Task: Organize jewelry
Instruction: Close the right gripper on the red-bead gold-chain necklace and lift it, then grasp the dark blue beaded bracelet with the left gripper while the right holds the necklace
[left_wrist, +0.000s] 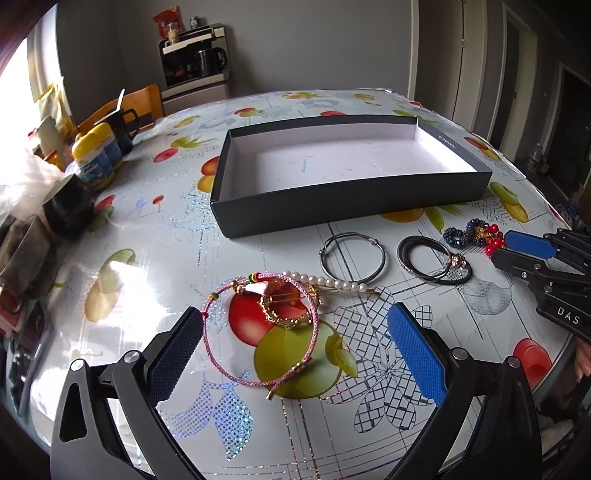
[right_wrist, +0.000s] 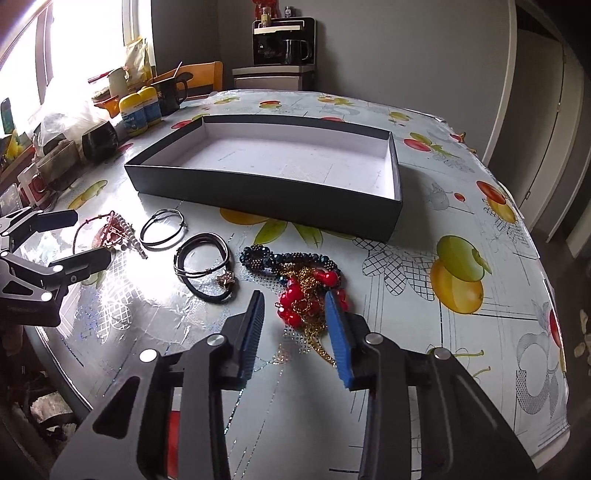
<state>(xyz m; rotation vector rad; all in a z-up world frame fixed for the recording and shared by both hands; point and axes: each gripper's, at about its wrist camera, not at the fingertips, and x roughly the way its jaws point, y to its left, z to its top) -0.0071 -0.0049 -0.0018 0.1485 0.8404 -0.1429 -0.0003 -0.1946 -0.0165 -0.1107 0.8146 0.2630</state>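
A shallow black box with a white inside stands open on the table; it also shows in the right wrist view. My left gripper is open, its fingers either side of a pink cord bracelet that lies with a gold hoop and a pearl clip. My right gripper is open just above a tangle of red beads and gold chain, joined to dark blue beads. A metal bangle and black cord bracelets lie between the two groups.
Yellow-and-blue tubs, a black mug, dark pots and plastic bags crowd the table's left edge. A wooden chair and a coffee machine stand behind. The fruit-print tablecloth ends close on the right.
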